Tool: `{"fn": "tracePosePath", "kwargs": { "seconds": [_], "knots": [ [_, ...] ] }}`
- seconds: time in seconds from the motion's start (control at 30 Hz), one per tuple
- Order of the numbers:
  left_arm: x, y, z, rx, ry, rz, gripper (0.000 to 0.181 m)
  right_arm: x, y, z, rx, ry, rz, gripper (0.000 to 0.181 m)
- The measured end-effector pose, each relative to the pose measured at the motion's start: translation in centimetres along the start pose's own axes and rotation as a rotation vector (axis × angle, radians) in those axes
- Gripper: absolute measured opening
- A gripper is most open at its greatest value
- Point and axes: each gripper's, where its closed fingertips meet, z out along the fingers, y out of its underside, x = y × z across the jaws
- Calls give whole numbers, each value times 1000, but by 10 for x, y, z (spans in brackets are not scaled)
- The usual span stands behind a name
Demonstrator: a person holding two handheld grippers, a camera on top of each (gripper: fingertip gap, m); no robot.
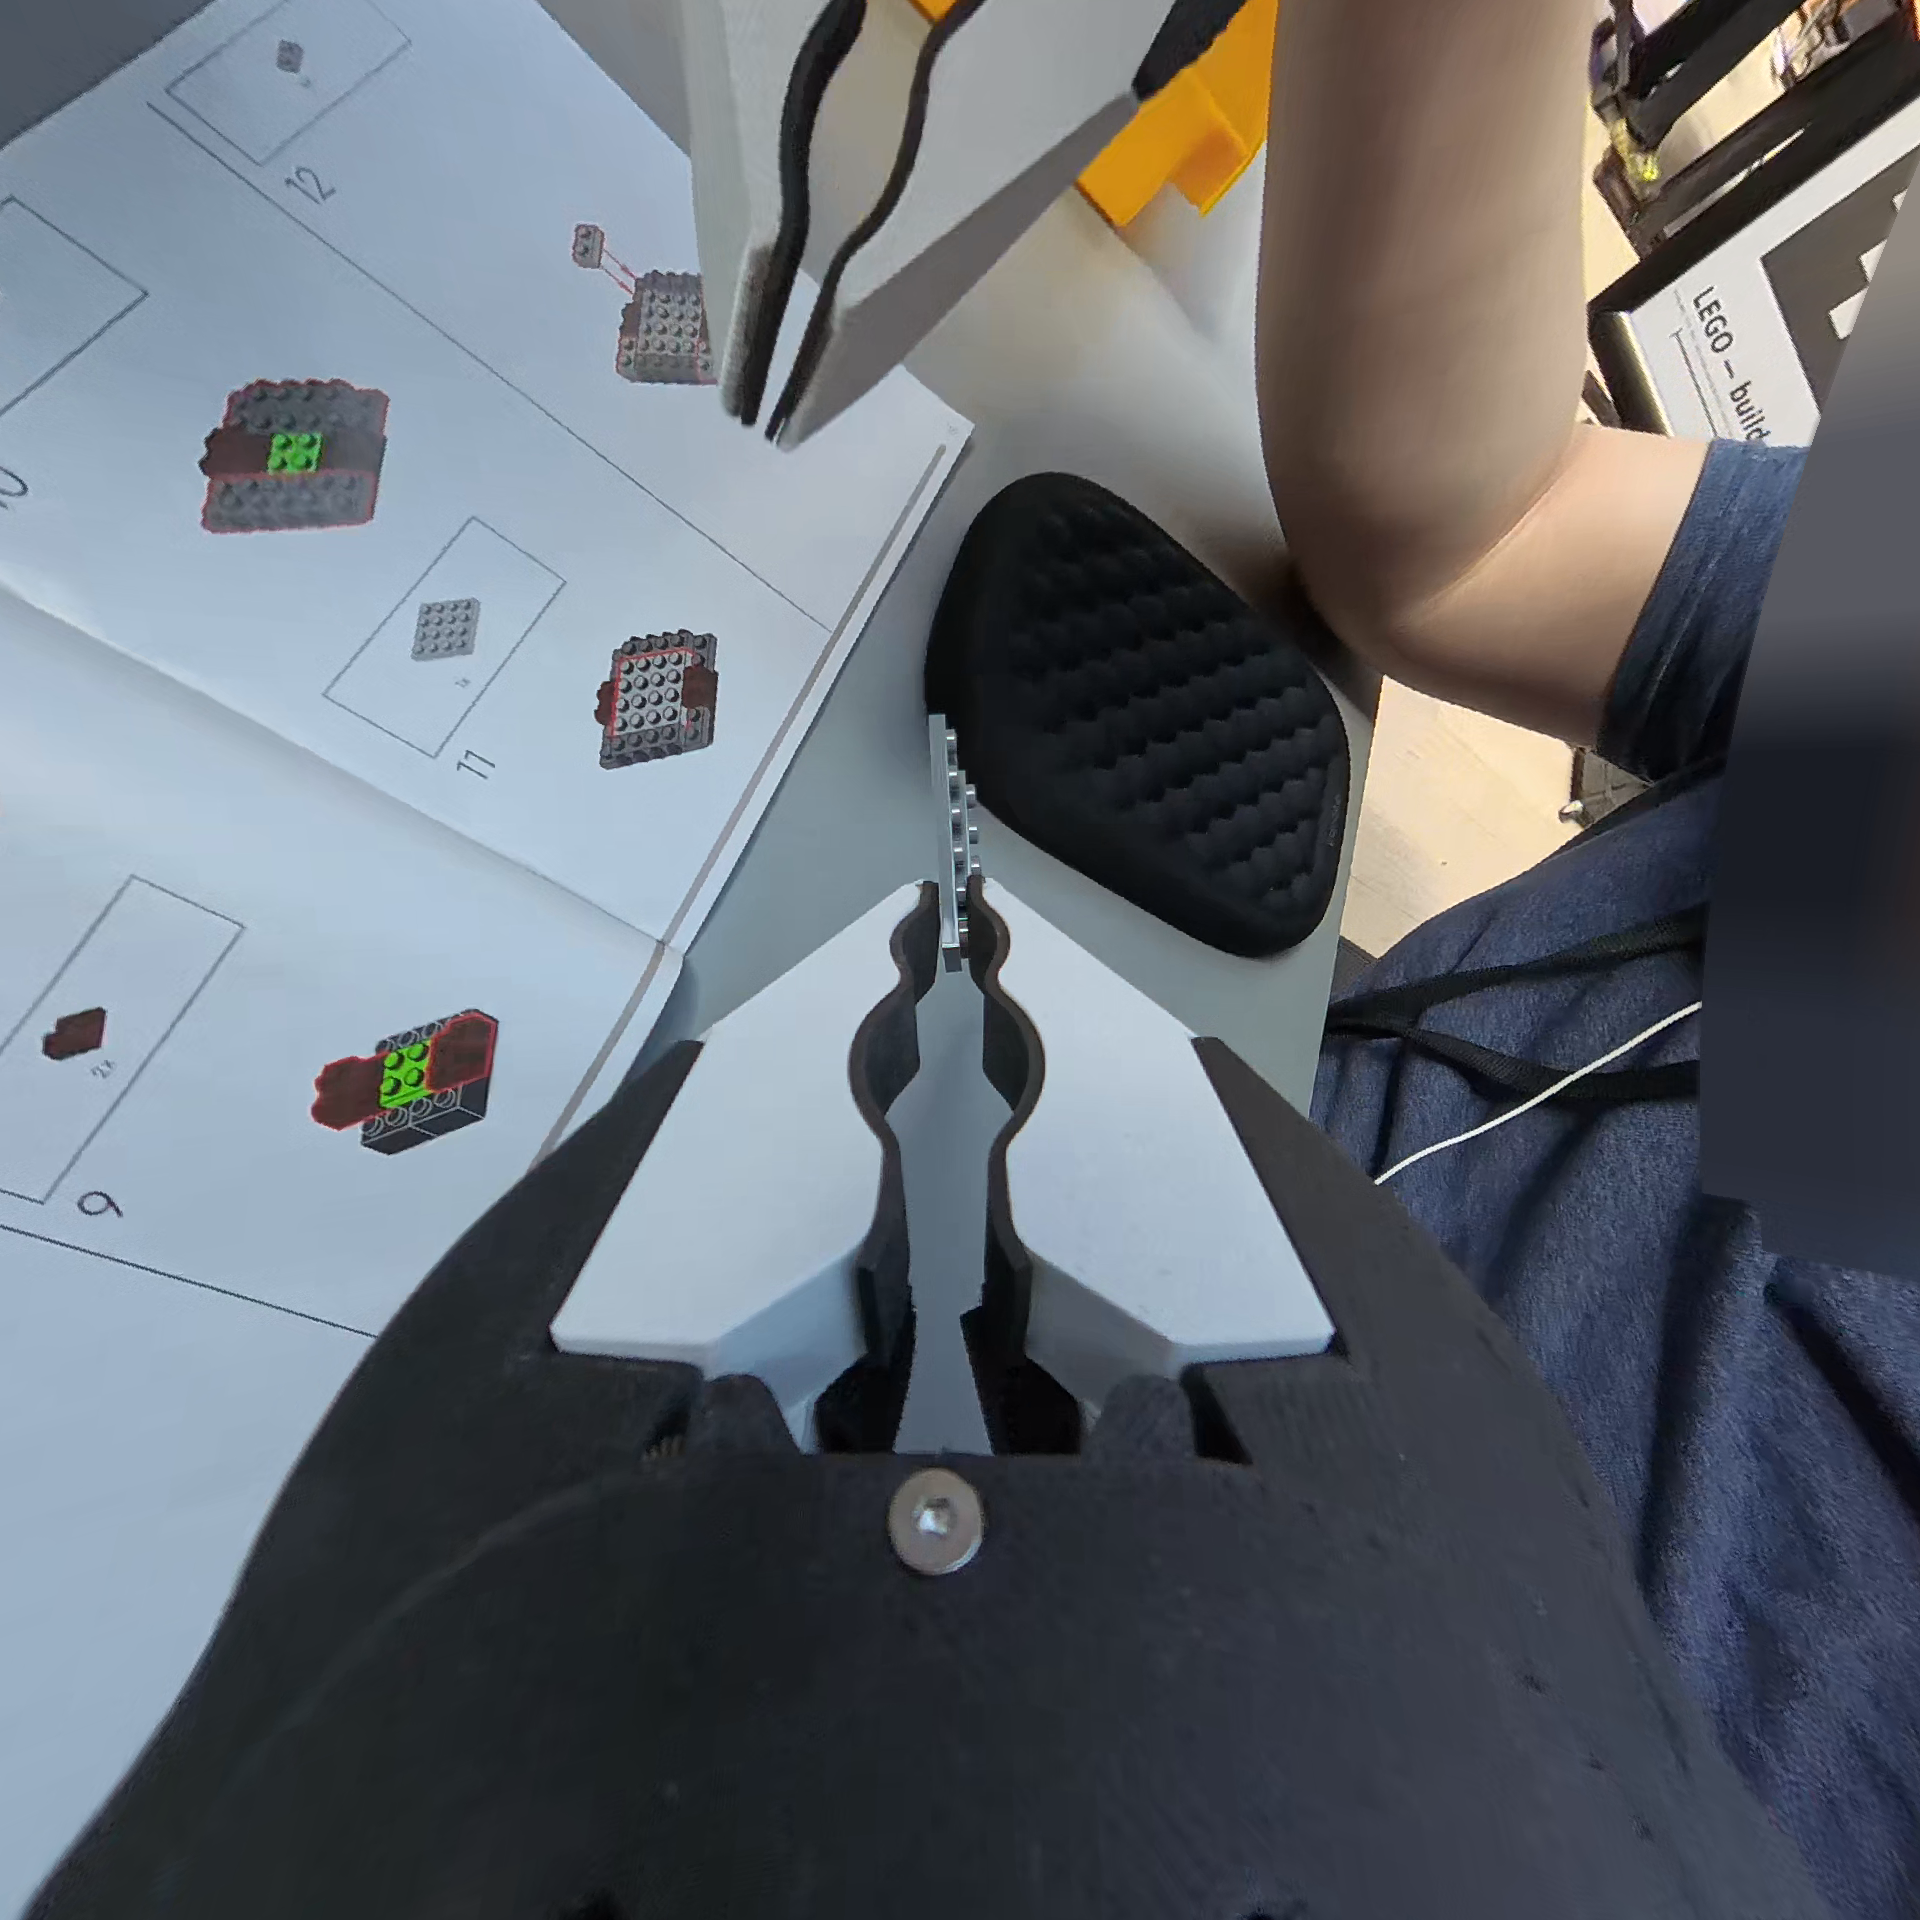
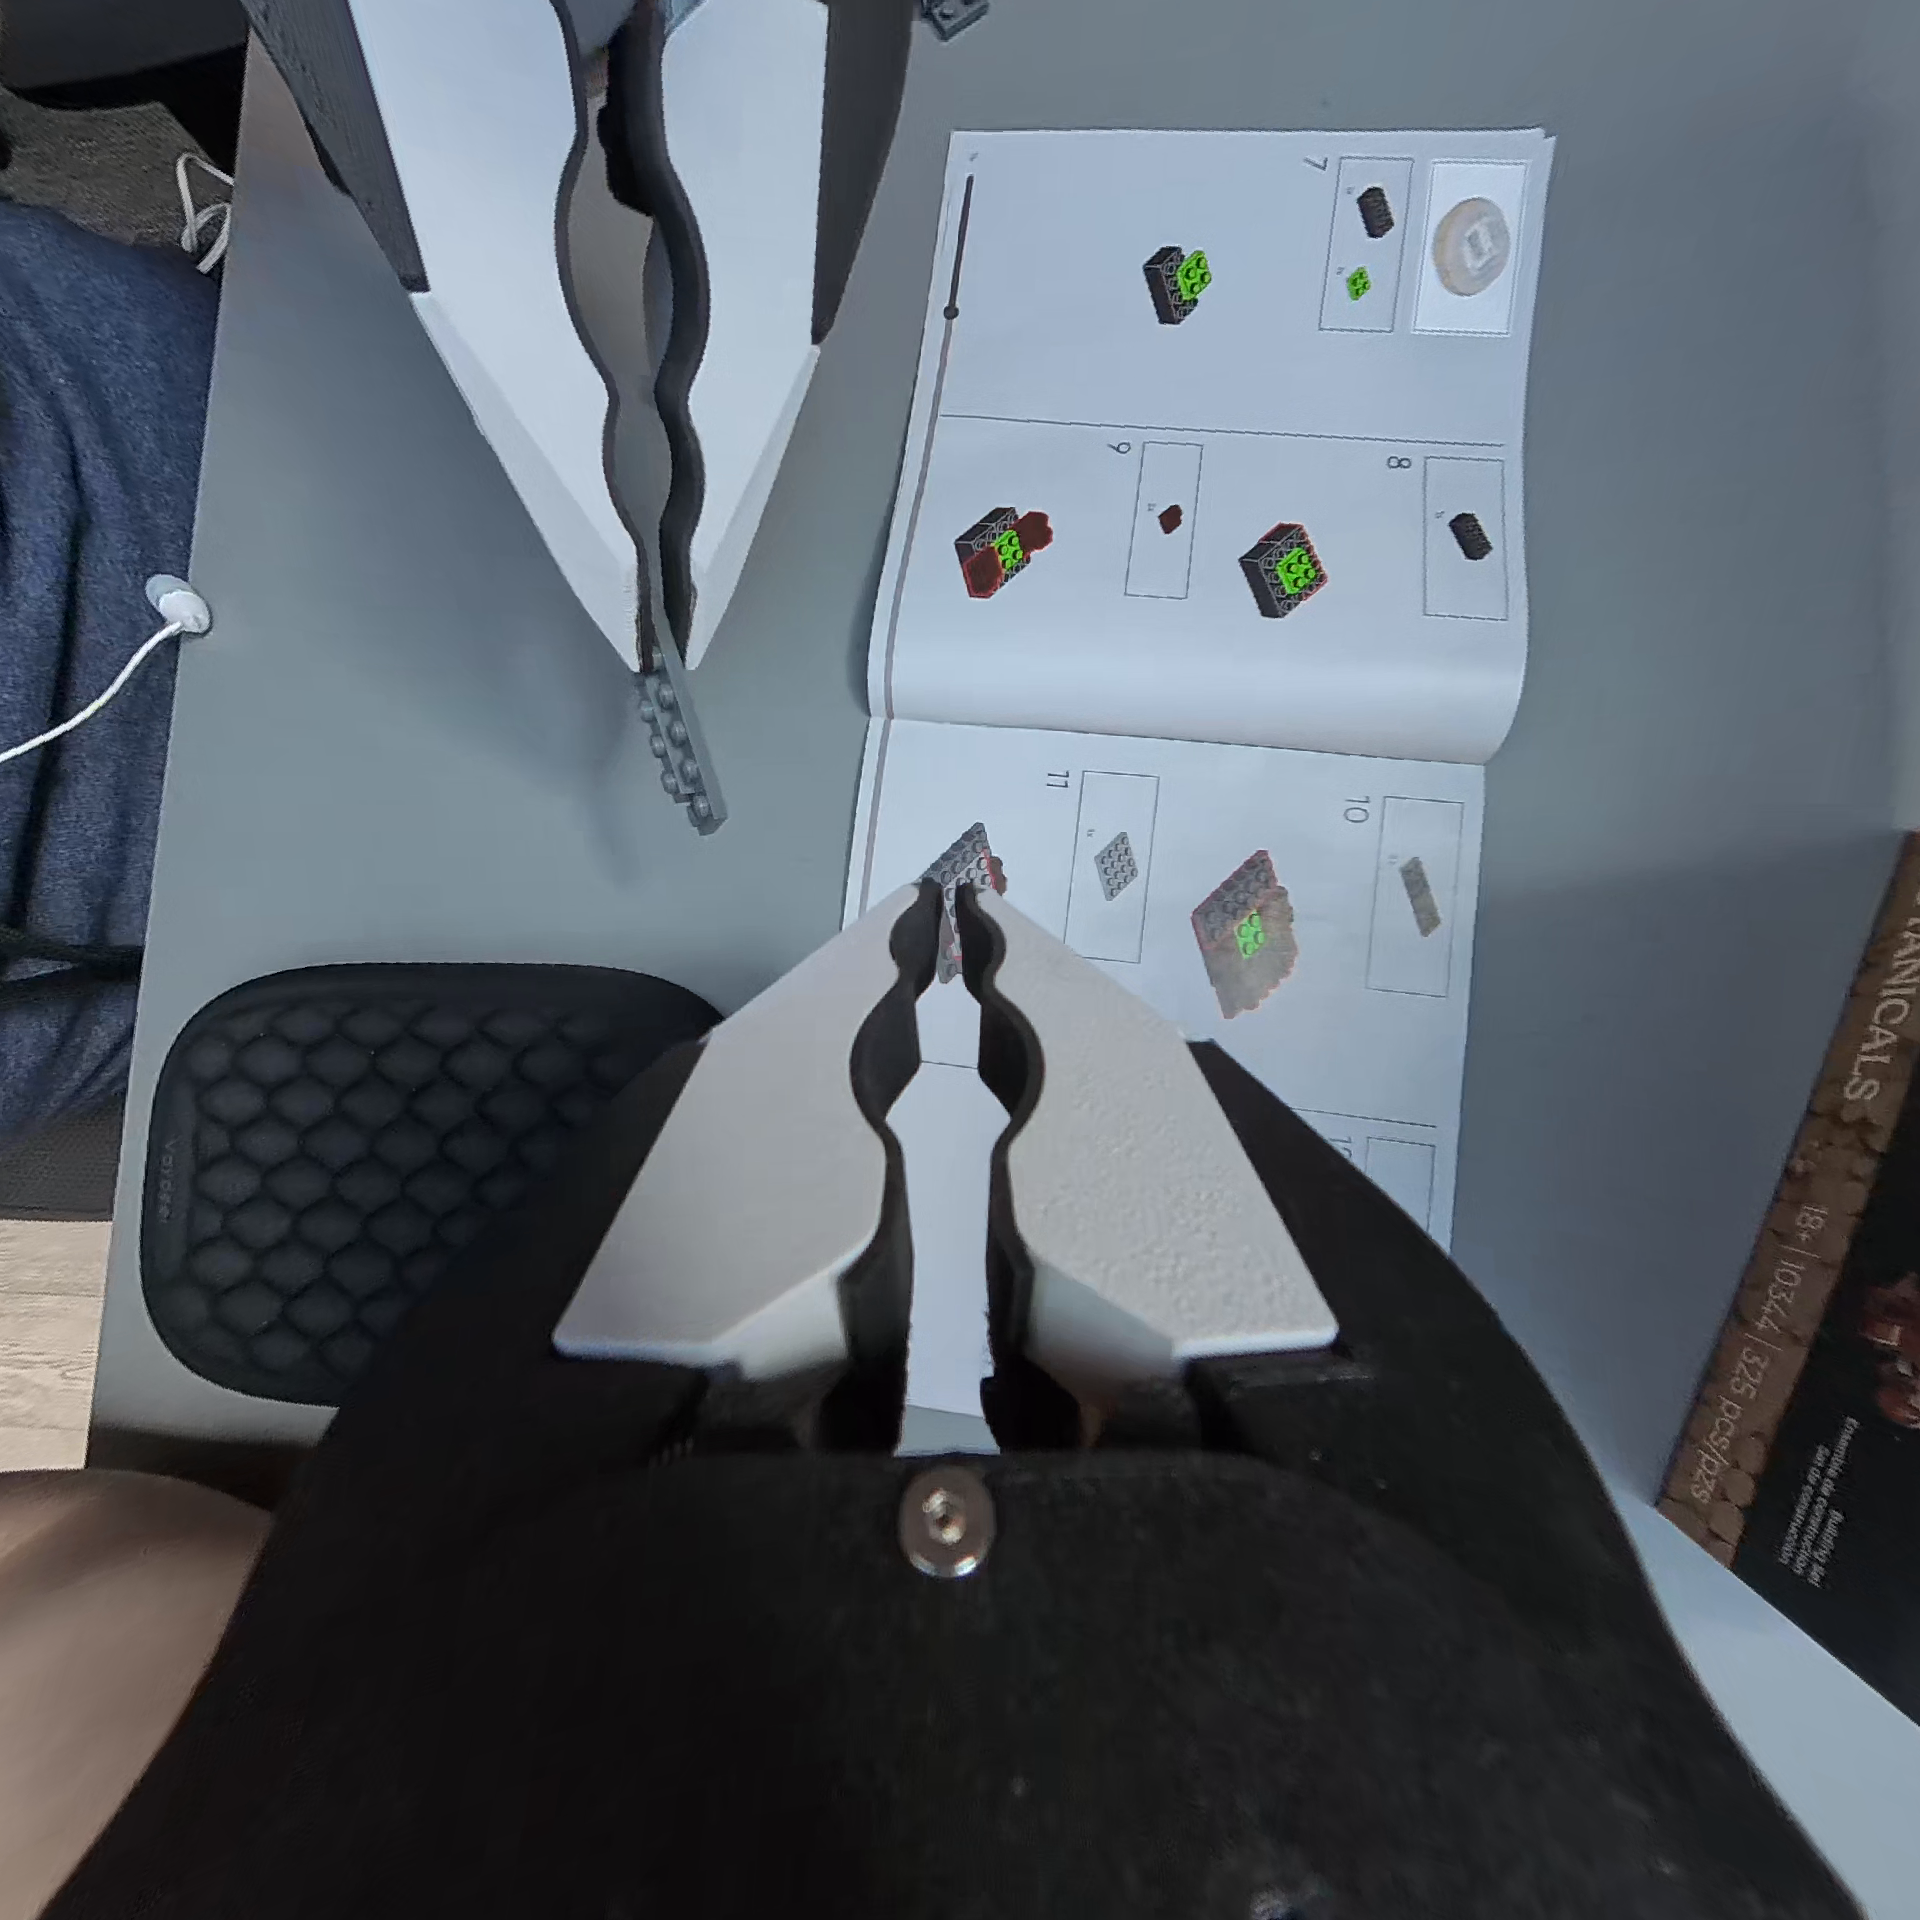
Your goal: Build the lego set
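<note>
The left gripper [image 1: 961, 904] pinches a thin grey studded plate [image 1: 958, 821] edge-on between its fingertips; the plate sticks out forward past the tips, held in the air above the grey table [image 1: 1049, 499]. In the right wrist view the same gripper [image 2: 660, 649] comes in from the top, and the plate [image 2: 681, 753] hangs from its tips with the studs facing left.

The right gripper [image 2: 948, 904] has its jaws drawn close, a narrow slit left between the tips, with nothing visibly held. In the left wrist view it [image 1: 769, 416] points down over the near corner of the instruction booklet [image 1: 436, 644].

The booklet [image 2: 1226, 644] lies open and flat on the table, showing numbered building steps with pictures of dark, green and grey bricks. The right gripper's tips cover part of one step drawing.

A black textured wrist pad [image 1: 1132, 717] lies on the table just beyond the plate, near the table edge, with a bare forearm [image 1: 1455, 436] resting beside it. An orange bin [image 1: 1174, 156] sits partly hidden behind the right gripper. The set's dark box [image 2: 1808, 1299] lies at the table's right side, and a small dark piece [image 2: 956, 16] sits at the far edge, cut off.
</note>
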Motion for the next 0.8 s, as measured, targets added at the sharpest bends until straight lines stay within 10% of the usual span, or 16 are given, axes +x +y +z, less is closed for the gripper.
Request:
{"fn": "tracePosePath", "kwargs": {
  "seconds": [0.23, 0.8],
  "knots": [
    [-2, -30, -11, -59, -67, 185, 3, 32, -13, -16, 90, 179, 6, 4],
    [-22, -27, -12, -295, -200, 362, 2, -19, -26, -9, 154, -83, -90, 13]
  ]
}}
